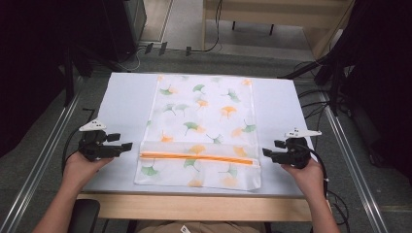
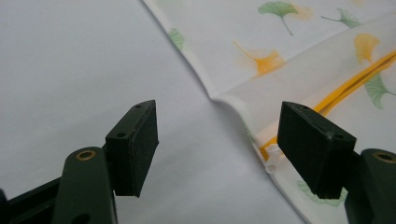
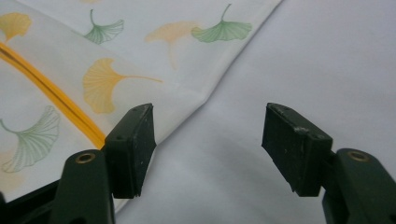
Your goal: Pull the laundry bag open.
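Note:
A white cloth bag (image 1: 201, 126) printed with green and orange ginkgo leaves lies flat on the table, its near part folded over along an orange zipper (image 1: 197, 157). My left gripper (image 1: 127, 145) hovers open just left of the fold's left end, nothing between its pads. The same zipper end (image 2: 271, 151) and fold corner sit beside its right pad (image 2: 314, 148). My right gripper (image 1: 266, 153) stands open just right of the fold's right edge, empty. In the right gripper view the bag's edge (image 3: 201, 100) runs past its left pad (image 3: 133, 148).
The white table (image 1: 121, 107) has bare surface on both sides of the bag. Its wooden front edge (image 1: 194, 206) is near the person. Metal rails (image 1: 43, 160) flank the table, and cables (image 1: 311, 104) lie on the floor at the right.

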`<act>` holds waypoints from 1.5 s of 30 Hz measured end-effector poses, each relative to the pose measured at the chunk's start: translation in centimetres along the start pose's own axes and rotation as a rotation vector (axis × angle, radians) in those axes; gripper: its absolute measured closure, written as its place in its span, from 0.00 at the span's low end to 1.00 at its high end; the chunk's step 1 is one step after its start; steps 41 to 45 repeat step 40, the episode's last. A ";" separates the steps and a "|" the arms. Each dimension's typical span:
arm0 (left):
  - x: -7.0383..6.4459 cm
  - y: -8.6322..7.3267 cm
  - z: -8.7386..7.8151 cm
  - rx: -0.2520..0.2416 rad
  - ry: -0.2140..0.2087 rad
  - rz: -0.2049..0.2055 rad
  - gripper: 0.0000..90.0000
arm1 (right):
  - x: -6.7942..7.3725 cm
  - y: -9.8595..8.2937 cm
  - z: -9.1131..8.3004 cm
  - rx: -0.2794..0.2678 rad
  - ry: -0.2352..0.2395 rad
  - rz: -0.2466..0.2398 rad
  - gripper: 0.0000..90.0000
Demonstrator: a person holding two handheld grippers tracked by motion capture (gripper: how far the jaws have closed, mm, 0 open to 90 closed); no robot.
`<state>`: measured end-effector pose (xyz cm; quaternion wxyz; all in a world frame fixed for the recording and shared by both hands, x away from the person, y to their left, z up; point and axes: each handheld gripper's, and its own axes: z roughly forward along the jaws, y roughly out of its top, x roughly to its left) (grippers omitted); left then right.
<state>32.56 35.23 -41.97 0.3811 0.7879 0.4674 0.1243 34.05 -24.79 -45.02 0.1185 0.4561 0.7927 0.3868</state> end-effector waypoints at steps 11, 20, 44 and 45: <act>1.1 -0.4 0.0 -0.011 0.052 -0.020 0.31 | -1.7 -0.8 -0.1 -0.045 -0.069 -0.007 0.31; 1.5 -0.7 0.5 0.006 0.081 -0.032 0.29 | -2.8 -1.3 0.0 -0.015 -0.066 0.034 0.24; 1.5 -0.7 0.9 0.039 0.098 -0.047 0.25 | -2.9 -1.5 0.4 0.022 -0.063 0.032 0.24; 1.5 -0.7 0.9 0.039 0.098 -0.047 0.25 | -2.9 -1.5 0.4 0.022 -0.063 0.032 0.24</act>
